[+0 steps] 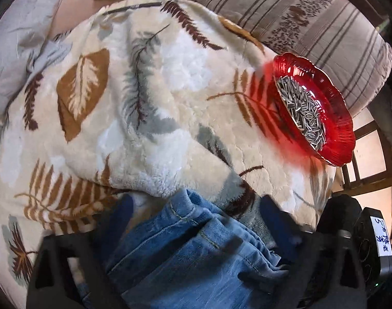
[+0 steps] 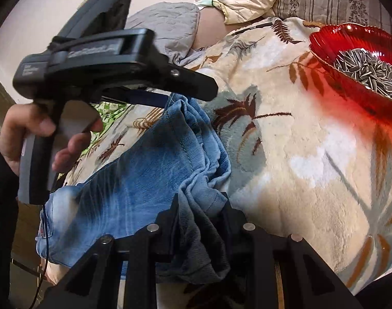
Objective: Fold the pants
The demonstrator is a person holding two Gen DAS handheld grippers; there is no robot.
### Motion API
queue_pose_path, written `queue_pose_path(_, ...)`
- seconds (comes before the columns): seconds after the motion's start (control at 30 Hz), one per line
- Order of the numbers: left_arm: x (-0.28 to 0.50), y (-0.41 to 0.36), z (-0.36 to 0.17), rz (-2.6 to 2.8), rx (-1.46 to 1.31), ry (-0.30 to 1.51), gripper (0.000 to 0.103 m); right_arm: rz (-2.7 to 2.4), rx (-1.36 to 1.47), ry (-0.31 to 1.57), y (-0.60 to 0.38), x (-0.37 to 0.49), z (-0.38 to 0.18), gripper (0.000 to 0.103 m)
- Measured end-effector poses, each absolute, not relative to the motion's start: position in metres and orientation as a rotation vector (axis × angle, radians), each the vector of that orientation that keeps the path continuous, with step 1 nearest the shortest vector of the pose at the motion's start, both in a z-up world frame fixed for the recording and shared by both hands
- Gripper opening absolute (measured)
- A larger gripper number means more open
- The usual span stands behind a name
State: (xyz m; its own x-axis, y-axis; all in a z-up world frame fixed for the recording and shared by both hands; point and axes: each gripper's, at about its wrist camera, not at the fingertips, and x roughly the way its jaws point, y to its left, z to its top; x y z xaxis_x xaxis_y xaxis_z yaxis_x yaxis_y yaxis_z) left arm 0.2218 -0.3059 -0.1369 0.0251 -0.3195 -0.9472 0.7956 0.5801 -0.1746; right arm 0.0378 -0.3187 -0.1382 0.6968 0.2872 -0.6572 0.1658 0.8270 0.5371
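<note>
brimming red dish (image 1: 335, 118); sunflower seeds (image 1: 305, 112)

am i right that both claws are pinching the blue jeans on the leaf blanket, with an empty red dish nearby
Not quite: the red dish is not empty; it holds sunflower seeds, as both wrist views show. The rest stands: both claws pinch the blue jeans on the leaf blanket.

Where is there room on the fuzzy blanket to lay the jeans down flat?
The widest bare patch of leaf blanket lies between the jeans, the grey quilt and the red dish of sunflower seeds. It is crowded beside the dish and near both grippers, left gripper, right gripper, clamped on denim.
</note>
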Motion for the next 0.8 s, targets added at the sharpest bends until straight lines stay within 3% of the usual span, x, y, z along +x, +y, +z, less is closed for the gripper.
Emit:
queue_pose_path(0.03,0.221,-0.306,-0.138,-0.910,0.478,1.275,0.063,0.072,0.609,0.811,-0.319,0.038,-0.138,0.029)
queue_pose_path(0.07,0.221,-0.306,-0.139,-0.893,0.495,1.276,0.045,0.071,0.609,0.811,-0.319,0.038,-0.138,0.029)
queue_pose_path(0.2,0.219,-0.303,-0.141,-0.881,0.512,1.283,0.028,0.069,0.610,0.813,-0.319,0.039,-0.138,0.029)
queue_pose_path(0.47,0.214,-0.293,-0.126,-0.899,0.500,1.265,0.026,0.055,0.607,0.792,-0.318,0.037,-0.132,0.028)
queue_pose_path(0.8,0.208,-0.229,-0.064,-0.992,0.360,1.175,0.025,-0.016,0.420,0.613,-0.276,0.010,-0.068,0.026)
